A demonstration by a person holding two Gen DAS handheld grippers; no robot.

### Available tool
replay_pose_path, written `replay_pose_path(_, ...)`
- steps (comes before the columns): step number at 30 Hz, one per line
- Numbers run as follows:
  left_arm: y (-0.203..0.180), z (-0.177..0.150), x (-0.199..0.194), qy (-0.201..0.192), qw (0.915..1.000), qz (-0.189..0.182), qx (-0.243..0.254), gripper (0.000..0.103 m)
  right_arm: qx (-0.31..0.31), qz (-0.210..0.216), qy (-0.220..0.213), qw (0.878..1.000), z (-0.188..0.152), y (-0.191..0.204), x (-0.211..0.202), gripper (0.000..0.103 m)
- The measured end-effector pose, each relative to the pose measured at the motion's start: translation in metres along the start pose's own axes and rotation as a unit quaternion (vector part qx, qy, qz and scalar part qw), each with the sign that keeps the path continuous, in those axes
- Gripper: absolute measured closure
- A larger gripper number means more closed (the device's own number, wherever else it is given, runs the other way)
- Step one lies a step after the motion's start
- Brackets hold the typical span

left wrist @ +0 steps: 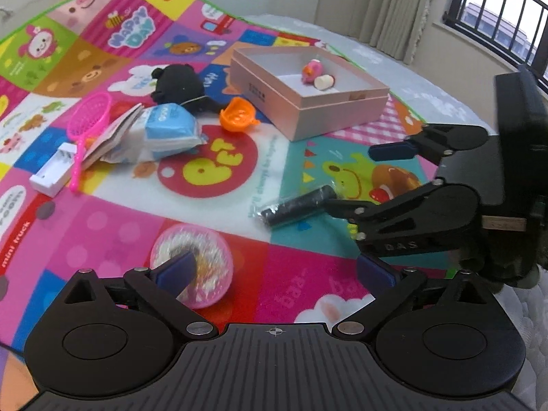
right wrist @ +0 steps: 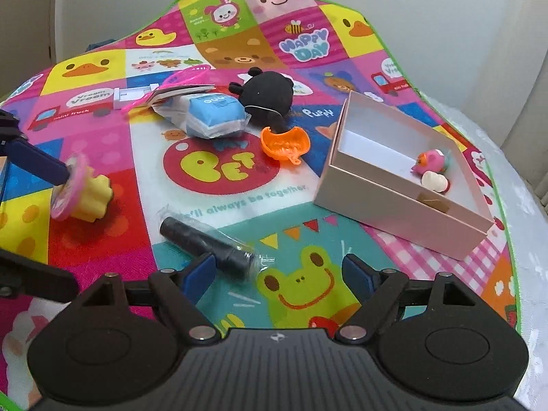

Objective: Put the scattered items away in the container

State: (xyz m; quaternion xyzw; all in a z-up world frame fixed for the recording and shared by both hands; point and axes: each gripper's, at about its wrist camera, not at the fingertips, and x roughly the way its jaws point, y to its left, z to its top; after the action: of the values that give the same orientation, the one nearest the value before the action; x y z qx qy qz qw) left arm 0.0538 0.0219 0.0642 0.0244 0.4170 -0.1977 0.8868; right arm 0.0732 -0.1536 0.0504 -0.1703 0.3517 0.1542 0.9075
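A pink open box (left wrist: 328, 109) (right wrist: 394, 205) sits on the colourful play mat and holds a pink toy (left wrist: 312, 68) (right wrist: 432, 161) and a white-and-red piece (left wrist: 324, 83) (right wrist: 435, 181). My left gripper (left wrist: 274, 270) is open, its left finger against a pink glittery disc (left wrist: 202, 267) (right wrist: 66, 188). My right gripper (right wrist: 279, 272) (left wrist: 359, 178) is open, its left finger beside a black wrapped cylinder (right wrist: 205, 245) (left wrist: 298, 207) lying on the mat. A yellow foam block (right wrist: 92, 198) lies behind the disc.
On the mat lie an orange shell-shaped toy (left wrist: 238, 114) (right wrist: 286, 142), a black plush (left wrist: 181, 85) (right wrist: 269, 94), a blue-and-white packet (left wrist: 167, 130) (right wrist: 214, 116), a pink toy racket (left wrist: 85, 130), a booklet (right wrist: 181, 93) and a white plastic case (left wrist: 53, 174) (right wrist: 132, 94). A window is at the right.
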Motion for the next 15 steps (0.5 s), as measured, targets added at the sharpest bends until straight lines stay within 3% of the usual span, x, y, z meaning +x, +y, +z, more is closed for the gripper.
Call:
replay_pose_path(5, 0.002, 0.012, 0.013, -0.015, 0.9998, 0.004, 0.009, 0.000, 0.011, -0.003, 0.003, 1.000, -0.005, -0.008, -0.001, 0.021)
replay_pose_path(10, 0.010, 0.019, 0.004, -0.037, 0.9991, 0.015, -0.017, 0.000, 0.032, -0.002, 0.003, 0.999, -0.008, -0.012, -0.001, 0.020)
replay_pose_path(12, 0.014, 0.013, -0.007, -0.056, 0.9974, 0.041, -0.020, 0.000, 0.056, 0.019, 0.008, 0.998, -0.008, -0.011, -0.001, 0.017)
replay_pose_path(15, 0.017, -0.002, -0.019, -0.069, 0.9911, 0.114, -0.011, 0.000, 0.099, 0.063, 0.017, 0.993, -0.008, 0.002, 0.003, 0.017)
